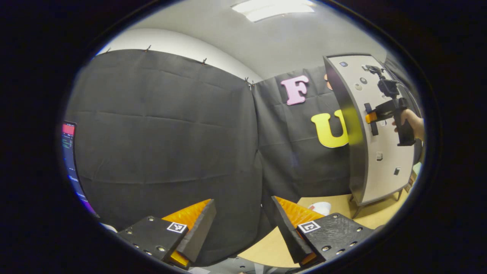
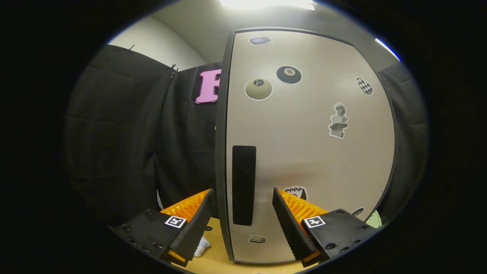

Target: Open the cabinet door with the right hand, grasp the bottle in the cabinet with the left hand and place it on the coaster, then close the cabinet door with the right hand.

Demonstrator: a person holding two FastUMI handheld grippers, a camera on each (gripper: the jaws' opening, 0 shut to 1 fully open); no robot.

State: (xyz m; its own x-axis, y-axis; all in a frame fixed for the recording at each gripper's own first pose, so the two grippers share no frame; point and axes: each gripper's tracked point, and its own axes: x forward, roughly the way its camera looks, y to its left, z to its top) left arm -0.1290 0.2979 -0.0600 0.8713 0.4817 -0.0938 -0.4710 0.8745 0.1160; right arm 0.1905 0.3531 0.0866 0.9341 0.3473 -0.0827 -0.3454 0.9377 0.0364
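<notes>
Both jaws are spread wide, nothing gripped. Right gripper [image 2: 241,213] is held just before the closed cabinet door [image 2: 308,152], its handle [image 2: 244,185] framed between the fingers. Left gripper [image 1: 243,224] is raised over the tabletop [image 1: 266,247].

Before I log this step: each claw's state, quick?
Left claw: open, empty.
Right claw: open, at the door handle, not gripping.

Recording booth in a lab, black cloth wall [image 1: 163,129] across frame centre, monitor [image 1: 70,152] at left edge, ceiling light panel [image 1: 274,8] at top, sticker-covered cabinet [image 1: 380,133] on wooden table [image 1: 373,213] at right.
</notes>
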